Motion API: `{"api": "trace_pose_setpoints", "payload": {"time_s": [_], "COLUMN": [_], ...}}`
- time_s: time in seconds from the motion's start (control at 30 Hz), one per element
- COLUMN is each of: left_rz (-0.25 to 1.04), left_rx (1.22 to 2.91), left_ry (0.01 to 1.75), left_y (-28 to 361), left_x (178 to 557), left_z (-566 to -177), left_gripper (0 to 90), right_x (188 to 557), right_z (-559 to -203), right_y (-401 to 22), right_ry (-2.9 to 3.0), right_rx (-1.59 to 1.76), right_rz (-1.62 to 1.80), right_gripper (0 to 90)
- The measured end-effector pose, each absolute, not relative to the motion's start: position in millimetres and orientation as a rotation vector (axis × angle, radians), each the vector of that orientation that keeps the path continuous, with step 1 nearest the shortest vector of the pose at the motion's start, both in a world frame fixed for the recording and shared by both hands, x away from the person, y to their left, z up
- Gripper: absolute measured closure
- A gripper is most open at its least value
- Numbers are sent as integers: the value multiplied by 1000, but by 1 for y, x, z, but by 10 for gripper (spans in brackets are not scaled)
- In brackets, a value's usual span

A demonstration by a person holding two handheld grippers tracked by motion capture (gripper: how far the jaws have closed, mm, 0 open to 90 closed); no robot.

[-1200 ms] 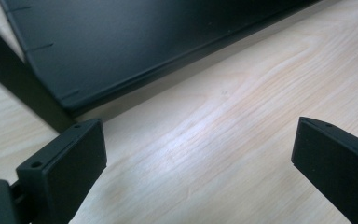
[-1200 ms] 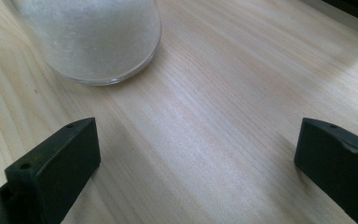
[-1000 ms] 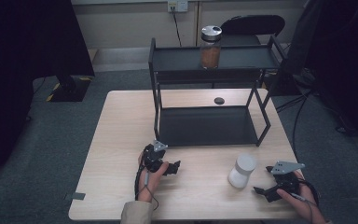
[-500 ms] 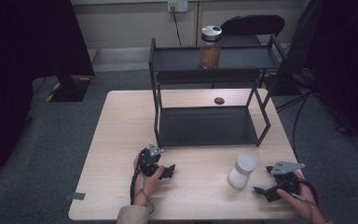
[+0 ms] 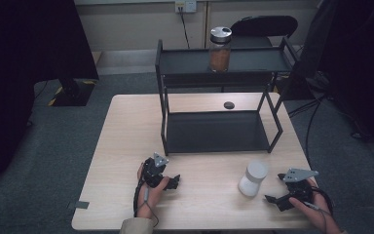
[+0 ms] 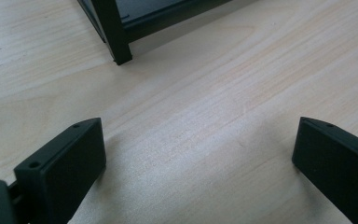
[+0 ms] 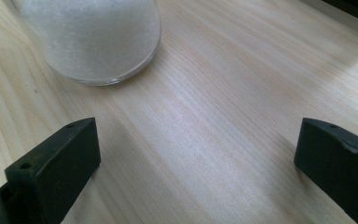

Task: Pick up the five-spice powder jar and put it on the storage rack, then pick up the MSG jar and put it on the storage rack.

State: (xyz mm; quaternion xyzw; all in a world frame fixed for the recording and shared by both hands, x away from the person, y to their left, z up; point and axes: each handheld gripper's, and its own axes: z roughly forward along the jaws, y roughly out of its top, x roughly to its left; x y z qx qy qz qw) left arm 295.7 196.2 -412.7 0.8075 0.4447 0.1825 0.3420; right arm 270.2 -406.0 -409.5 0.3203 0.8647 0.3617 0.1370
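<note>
High view: wooden table [image 5: 126, 146] with a black two-tier rack [image 5: 219, 131] on its far half, both grippers near the front edge.
Left gripper [image 5: 174, 183]: held low over the table, front left of centre, tips pointing toward the right.
Left jaws: spread wide, just been opening further, bare wood between them, nothing gripped.
Left gripper view: one black rack foot [image 6: 120, 53] standing on the wood ahead of the jaws, well apart from them.
Right gripper [image 5: 271, 200]: at the front right corner, tips pointing left toward the white jar.
Right jaws: spread wide, empty, only table grain between them.
White jar [image 5: 253, 178]: upright on the table, front right, just in front of the rack's lower shelf and just left of the right gripper, touched by neither gripper.
Right gripper view: white jar's glass base [image 7: 93, 42] full of white grains, sitting ahead and left of the jaws, clear of both.
Amber jar [image 5: 220, 48]: upright on the rack's top shelf, silver lid on, brownish filling inside.
Small dark disc [image 5: 229, 105]: flat on the table behind the lower shelf, under the top shelf.
Left hand [image 5: 148, 187]: wrapped around the left gripper's body, tan sleeve at the bottom edge.
Surroundings: grey carpet around the table, dark chair [image 5: 268, 24] behind the rack, wall socket above.
</note>
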Motion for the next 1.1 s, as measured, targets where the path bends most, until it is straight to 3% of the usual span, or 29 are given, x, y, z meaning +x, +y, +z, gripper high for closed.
{"api": "trace_pose_setpoints", "payload": {"time_s": [1.1], "left_rz": [498], "left_rx": [2070], "left_ry": [1196], "left_y": [193], "left_x": [290], "left_z": [-415], "left_gripper": [0], "right_x": [270], "right_z": [-409], "right_y": [-406], "right_ry": [2502], "right_rx": [927], "right_rz": [1045], "right_gripper": [0]}}
